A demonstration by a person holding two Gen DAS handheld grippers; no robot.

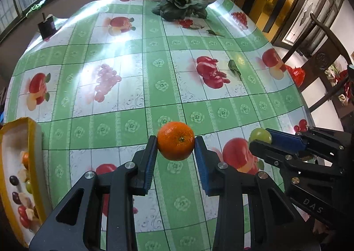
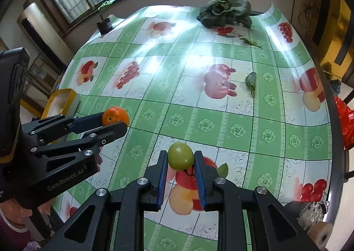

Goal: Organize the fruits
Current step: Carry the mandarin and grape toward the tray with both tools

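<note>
My left gripper (image 1: pixel 176 141) is shut on an orange tangerine (image 1: pixel 176 140), held off the table with its stem end facing the camera. From the right wrist view the same gripper (image 2: pixel 116 121) comes in from the left with the tangerine (image 2: pixel 115 116) at its tip. My right gripper (image 2: pixel 180 158) is shut on a small green fruit (image 2: pixel 180 155), also lifted above the cloth. In the left wrist view that gripper (image 1: pixel 262 138) enters from the right with the green fruit (image 1: pixel 260 134) half hidden by its fingers. A yellow-rimmed box (image 1: pixel 33 131) at the left edge holds several fruits.
The round table (image 1: pixel 154 69) wears a green and white fruit-print cloth. A leafy green vegetable (image 1: pixel 183 3) lies at the far side, with loose leaves (image 1: pixel 234 68) nearer. A dark pot (image 1: pixel 46 26) stands far left. A wooden chair (image 1: pixel 327 56) and red bag (image 2: pixel 345 122) are off the right edge.
</note>
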